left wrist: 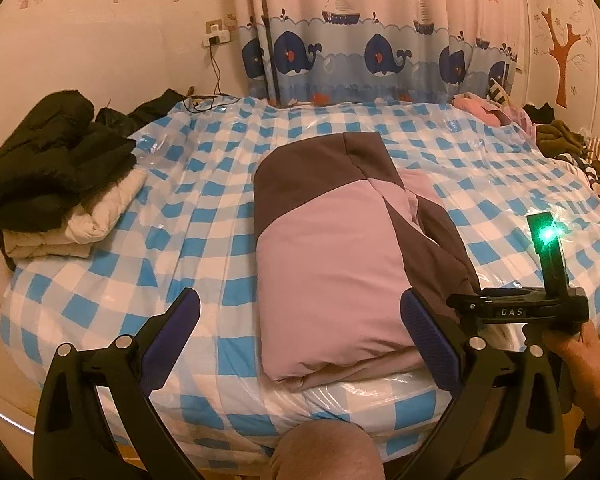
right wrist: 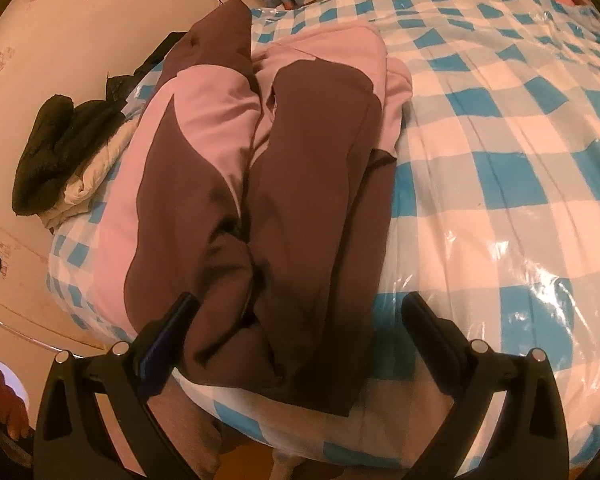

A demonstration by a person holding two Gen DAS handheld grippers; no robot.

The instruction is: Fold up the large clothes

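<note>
A large pink and brown garment (left wrist: 332, 248) lies folded lengthwise on the blue-and-white checked bed (left wrist: 180, 216). My left gripper (left wrist: 300, 340) is open just short of its near end, nothing between the fingers. The right gripper's body (left wrist: 532, 304), with a green light, shows at the right of the left wrist view, held by a hand. In the right wrist view the garment (right wrist: 284, 208) runs away from me, both brown sleeves laid along the top. My right gripper (right wrist: 300, 340) is open over its near brown edge, holding nothing.
A stack of folded dark and cream jackets (left wrist: 56, 176) sits at the bed's left edge. Loose clothes (left wrist: 560, 136) pile up at the far right. A whale-print curtain (left wrist: 360, 52) and wall lie behind the bed. A knee (left wrist: 324, 452) shows below.
</note>
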